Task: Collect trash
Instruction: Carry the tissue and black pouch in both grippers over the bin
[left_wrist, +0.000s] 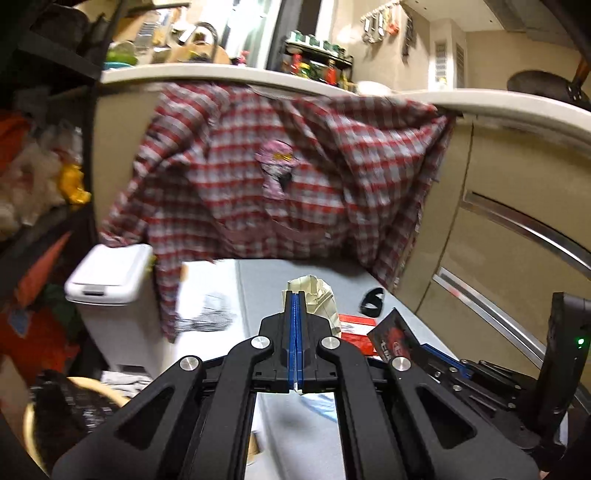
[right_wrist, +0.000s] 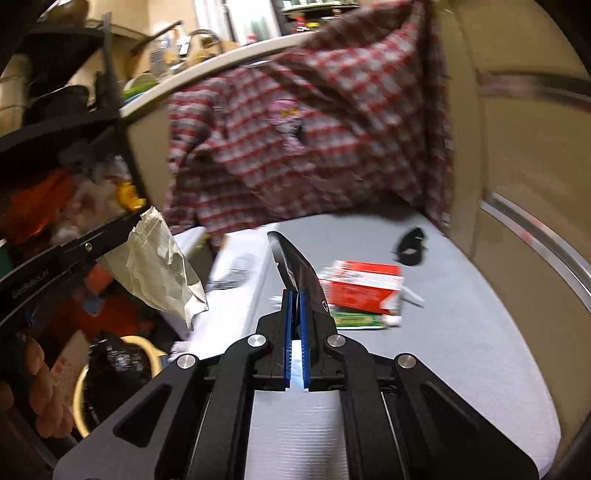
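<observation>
My left gripper (left_wrist: 297, 295) is shut on a crumpled piece of whitish paper (left_wrist: 319, 299), held above the grey table (left_wrist: 288, 273). In the right wrist view that paper (right_wrist: 159, 266) hangs from the left gripper at the left, over the table's left edge. My right gripper (right_wrist: 294, 293) is shut on a dark glossy wrapper (right_wrist: 295, 266) that sticks up from its blue pads. In the left wrist view that wrapper (left_wrist: 391, 334) shows at the right. A red and white carton (right_wrist: 364, 286) and a green tube (right_wrist: 360, 319) lie on the table.
A white lidded bin (left_wrist: 110, 280) stands left of the table. A round basket lined with a black bag (right_wrist: 118, 369) sits on the floor at lower left. A red plaid shirt (left_wrist: 280, 173) hangs from the counter behind. A small black object (right_wrist: 410, 245) lies on the table.
</observation>
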